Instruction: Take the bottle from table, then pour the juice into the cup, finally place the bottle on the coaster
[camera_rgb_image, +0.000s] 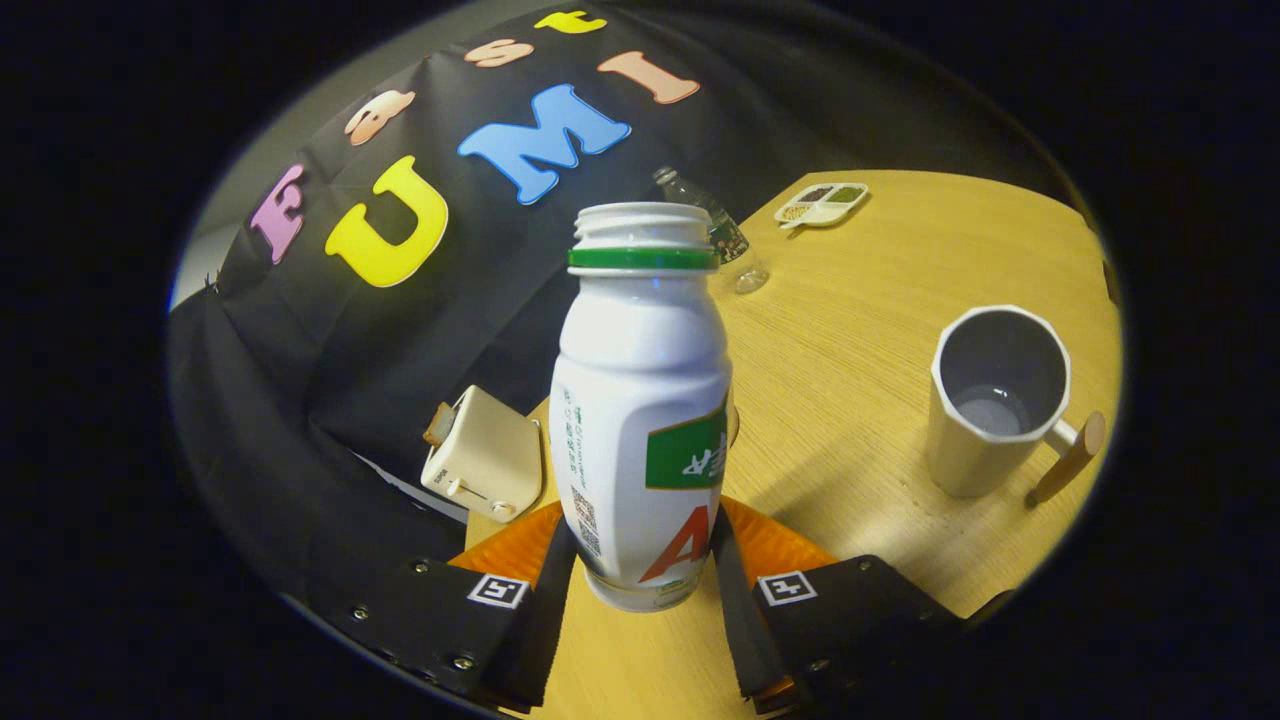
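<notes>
Bottle (640, 400) clamped between the fingers, uncapped, upright.

The gripper (642, 585) grips the bottle's lower body, both fingers pressing its sides. Smooth, stiff plastic, likely slippery and bottom-heavy with juice, so this low waist hold seems sound. The cup (990, 400) stands ahead to the right, and an orange coaster (780, 545) appears to lie just beyond the fingers.

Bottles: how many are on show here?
2. A white bottle with no cap stands clamped between the jaws of the gripper. A small clear bottle stands beyond it near the booth wall, partly hidden; others may be behind.
</notes>
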